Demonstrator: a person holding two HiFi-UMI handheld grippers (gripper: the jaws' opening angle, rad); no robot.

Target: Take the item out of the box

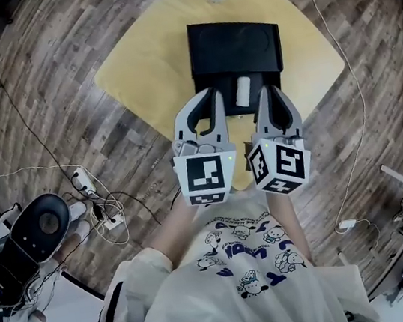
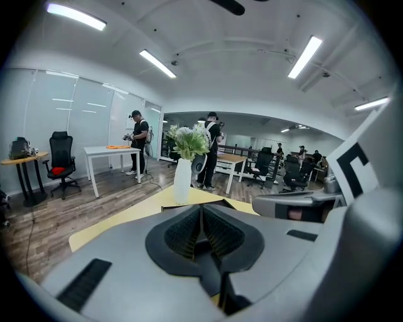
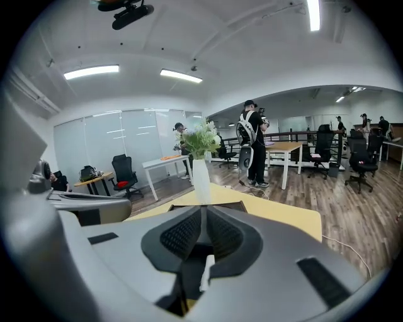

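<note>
A white vase of green-and-white flowers stands at the far edge of the yellow table. Wood floor all round, with a tangle of cables and a white power strip lying on it. Beyond stand a black office chair and a white desk.

Desk is a pale yellow, on a grey-brown wood-grain floor. The box toward the desk's far edge is plain black, and the item in it is white. Left gripper and right gripper are both light grey with black ribbed pads. Their marker cubes have black-and-white squares. White vase, green leaves. The shirt is white with a navy cartoon print.
</note>
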